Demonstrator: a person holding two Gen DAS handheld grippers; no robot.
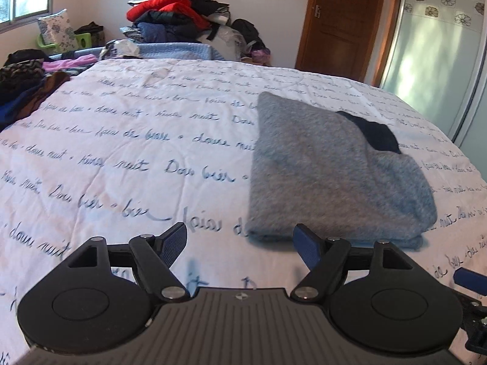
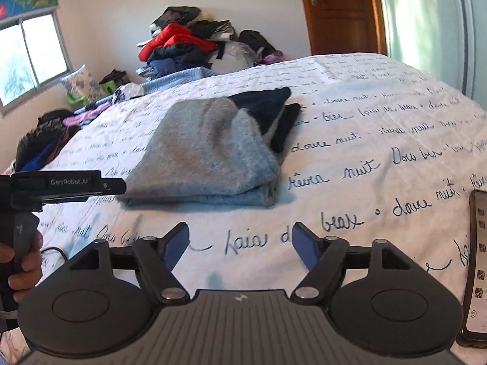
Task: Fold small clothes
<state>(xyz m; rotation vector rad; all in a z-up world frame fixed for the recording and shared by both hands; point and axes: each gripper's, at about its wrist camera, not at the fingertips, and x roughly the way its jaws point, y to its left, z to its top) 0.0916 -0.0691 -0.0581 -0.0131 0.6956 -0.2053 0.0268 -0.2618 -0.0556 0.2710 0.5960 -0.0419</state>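
Grey fuzzy knit garment (image 1: 334, 167), folded into a thick wad on the script-printed bedspread (image 1: 121, 140), with a dark navy part (image 1: 377, 135) poking out at its far edge. Looks close to finished, though that loose dark part suggests the fold is not yet tidy.

Just short of the garment's near edge: left gripper (image 1: 240, 245), released, jaws spread, nothing between them. Also short of the garment's near edge, seen from the other side: right gripper (image 2: 240, 245), likewise let go and empty. No earlier view given, so nothing to say of how either got there.

Risks from here, judged only:
- Could snag the fuzzy knit on 1 pad when reaching in and drag the top layer askew.
- Could pinch all layers at once, the wad being thick, and lift the whole bundle instead of 1 flap.
- Could knock the 2 grippers together, both being close to the garment's near edge.
- Could nudge the phone (image 2: 476, 261), lying well right of the garment near the bed's edge.

Far behind the garment: heaped clothes pile (image 1: 176, 12) against the wall.
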